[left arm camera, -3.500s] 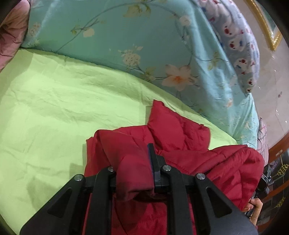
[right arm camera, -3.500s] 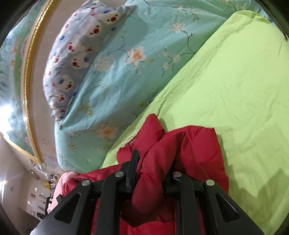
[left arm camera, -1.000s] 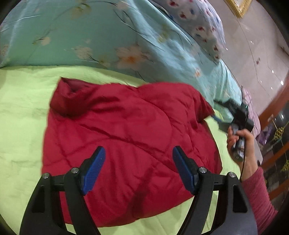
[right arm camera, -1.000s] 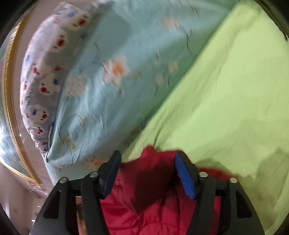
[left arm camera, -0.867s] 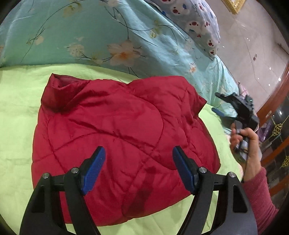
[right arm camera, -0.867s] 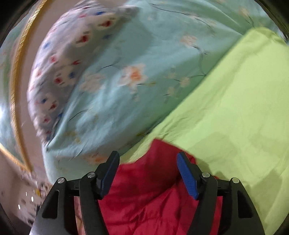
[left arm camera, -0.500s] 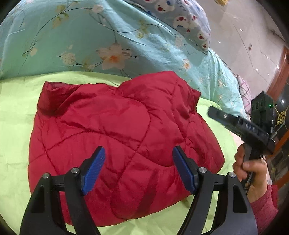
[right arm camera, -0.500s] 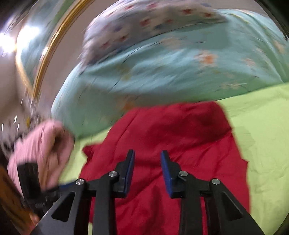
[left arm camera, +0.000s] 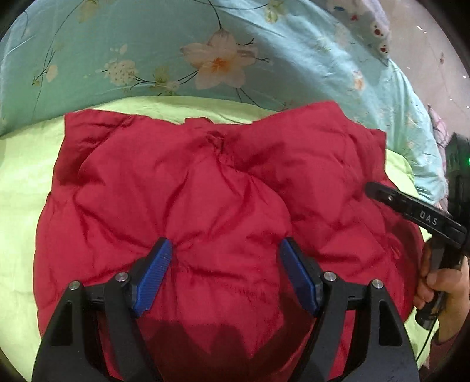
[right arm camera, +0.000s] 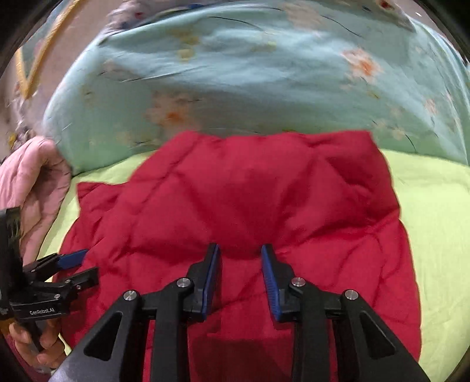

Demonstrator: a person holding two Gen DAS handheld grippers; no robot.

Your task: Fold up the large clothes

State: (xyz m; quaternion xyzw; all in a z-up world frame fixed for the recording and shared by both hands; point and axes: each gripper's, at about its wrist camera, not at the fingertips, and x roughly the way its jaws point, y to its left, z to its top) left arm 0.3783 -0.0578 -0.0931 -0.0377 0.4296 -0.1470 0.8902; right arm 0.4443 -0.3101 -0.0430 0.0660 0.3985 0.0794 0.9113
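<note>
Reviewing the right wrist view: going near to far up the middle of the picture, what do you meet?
Black right tongs with blue pads → puffy red quilted jacket → light green bedsheet → turquoise floral quilt.

- Quilted jacket (left arm camera: 211,191): deep red all over, stitched in large puffy panels.
- Bed sheet (left arm camera: 26,164): plain lime green.
- Duvet (left arm camera: 164,47): pale turquoise, printed with pink-and-orange blossoms on thin dark stems.
- Pillow (left arm camera: 373,20): grey-lilac with small white and red figures (too blurred to tell what they are).
- Garment (right arm camera: 35,182) at the bed's edge: soft pink, quilted.
- Left gripper (left arm camera: 224,263) and right gripper (right arm camera: 241,273): black frames, blue ribbed pads.
</note>
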